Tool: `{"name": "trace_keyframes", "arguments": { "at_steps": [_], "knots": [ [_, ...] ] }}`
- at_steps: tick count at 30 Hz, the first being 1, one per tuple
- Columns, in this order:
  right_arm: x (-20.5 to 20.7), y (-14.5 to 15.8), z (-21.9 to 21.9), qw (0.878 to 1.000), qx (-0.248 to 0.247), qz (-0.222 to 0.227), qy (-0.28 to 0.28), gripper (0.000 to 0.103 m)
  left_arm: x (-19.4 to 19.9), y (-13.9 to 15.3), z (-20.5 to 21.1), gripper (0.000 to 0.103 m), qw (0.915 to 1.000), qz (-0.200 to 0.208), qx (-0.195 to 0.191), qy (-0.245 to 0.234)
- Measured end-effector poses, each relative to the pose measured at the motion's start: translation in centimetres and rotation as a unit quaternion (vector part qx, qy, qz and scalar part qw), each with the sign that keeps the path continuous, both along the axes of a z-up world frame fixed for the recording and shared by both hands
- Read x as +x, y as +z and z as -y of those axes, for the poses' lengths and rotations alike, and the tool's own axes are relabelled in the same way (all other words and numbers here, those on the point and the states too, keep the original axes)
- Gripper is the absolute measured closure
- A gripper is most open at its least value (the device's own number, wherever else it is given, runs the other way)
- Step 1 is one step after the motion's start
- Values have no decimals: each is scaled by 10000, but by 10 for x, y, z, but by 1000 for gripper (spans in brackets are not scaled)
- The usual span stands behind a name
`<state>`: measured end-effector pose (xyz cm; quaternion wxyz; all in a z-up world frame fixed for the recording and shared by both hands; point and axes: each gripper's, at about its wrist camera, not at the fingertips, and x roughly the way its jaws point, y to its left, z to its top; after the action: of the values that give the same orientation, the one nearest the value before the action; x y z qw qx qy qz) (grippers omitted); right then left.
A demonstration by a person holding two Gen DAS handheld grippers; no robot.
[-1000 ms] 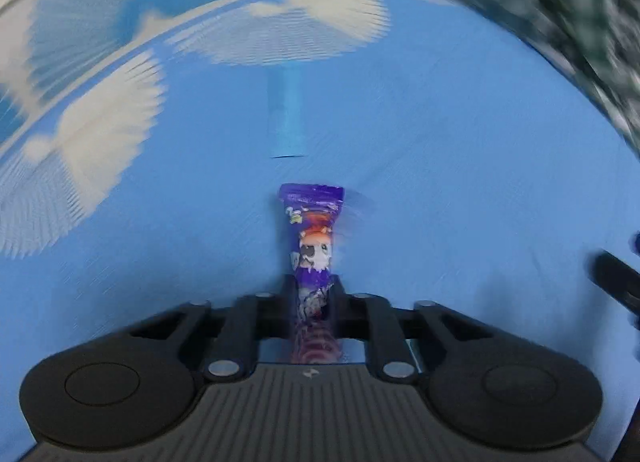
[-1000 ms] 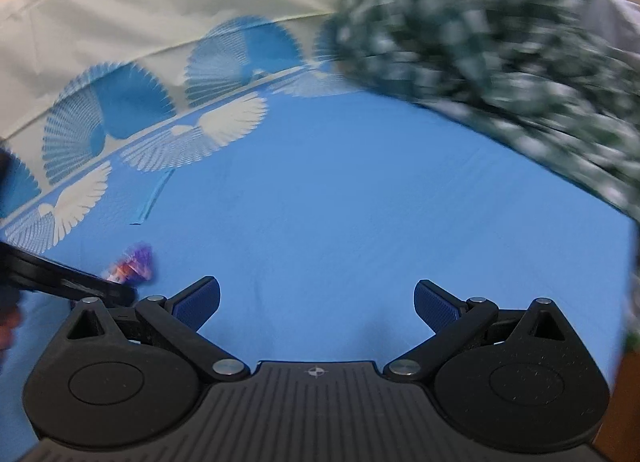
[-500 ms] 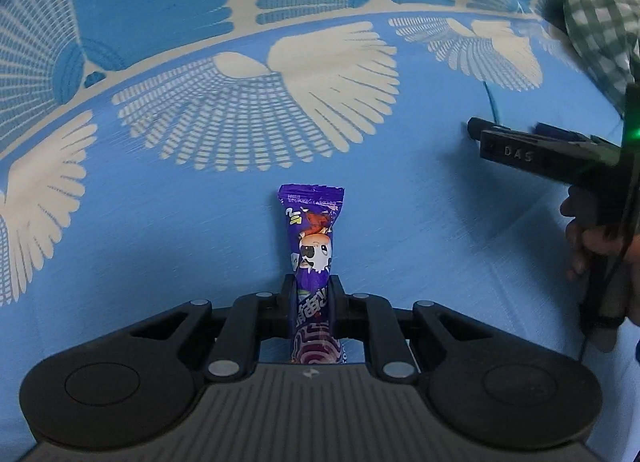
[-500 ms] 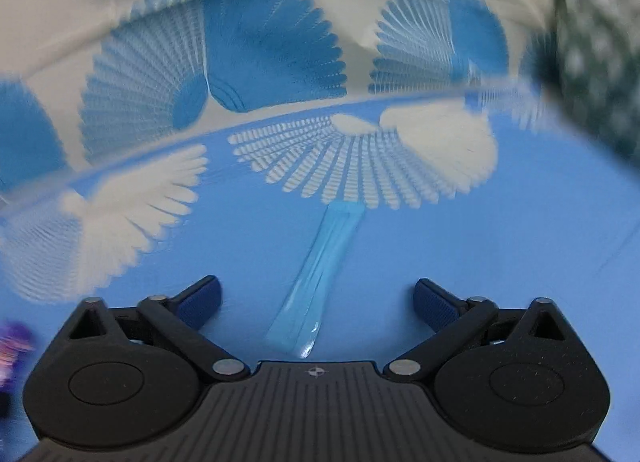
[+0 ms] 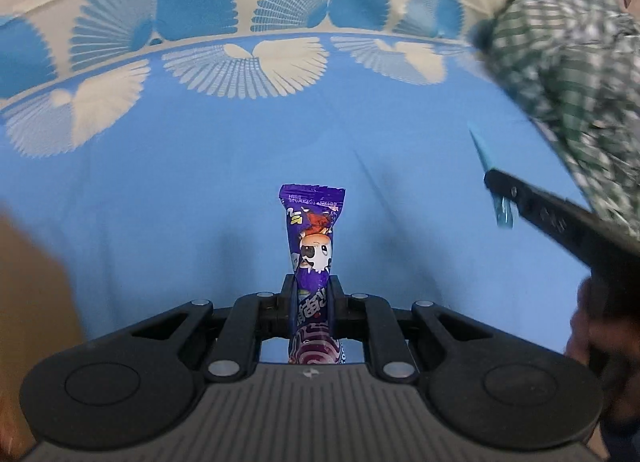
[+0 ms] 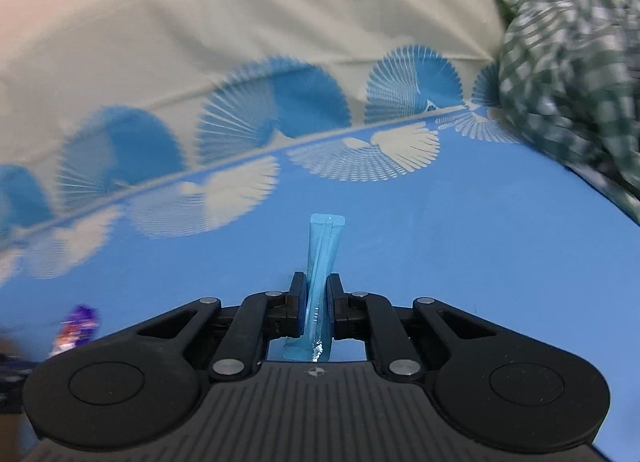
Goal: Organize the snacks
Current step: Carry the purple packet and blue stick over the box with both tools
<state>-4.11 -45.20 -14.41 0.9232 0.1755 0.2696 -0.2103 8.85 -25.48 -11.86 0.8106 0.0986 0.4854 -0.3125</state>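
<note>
So both claws are gripping snacks: the left gripper [image 5: 312,294] is pinching a purple cartoon snack packet [image 5: 313,238] mid-frame, and the right gripper [image 6: 317,294] is squeezing a slim blue stick sachet [image 6: 322,258] over the blue bedsheet [image 6: 480,242]. That slick, thin sachet is probably risking sliding out if the pinch loosens.

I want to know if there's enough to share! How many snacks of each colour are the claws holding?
Purple snack packet: 1, in the left claw
Light blue snack stick: 1, in the right claw
Total: 2 snacks
</note>
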Motion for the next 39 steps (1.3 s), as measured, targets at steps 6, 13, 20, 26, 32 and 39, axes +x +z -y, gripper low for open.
{"name": "trace_keyframes", "arguments": {
  "at_steps": [6,13,20,26,32,39],
  "knots": [
    [-98,60,-102,9989,230,203,342,92,-96,58,-85,88,9992,341,102,198],
    [-158,104,-207,9895,304,471,1330,92,-189,112,-198,88,9918,924,235,850],
    [-202,119,-300,9725,487,593,2198,92,-260,134,-288,88,9787,1322,305,1542],
    [-229,140,-334,9656,151,776,2479,92,-292,144,-336,88,9718,1275,-13,1984],
    [-240,152,-350,9624,-115,857,2576,92,-304,156,-351,88,9676,1421,-271,2071],
    [-243,155,-357,9621,-258,818,2589,92,-308,159,-360,88,9655,1418,-411,2145]
  ]
}}
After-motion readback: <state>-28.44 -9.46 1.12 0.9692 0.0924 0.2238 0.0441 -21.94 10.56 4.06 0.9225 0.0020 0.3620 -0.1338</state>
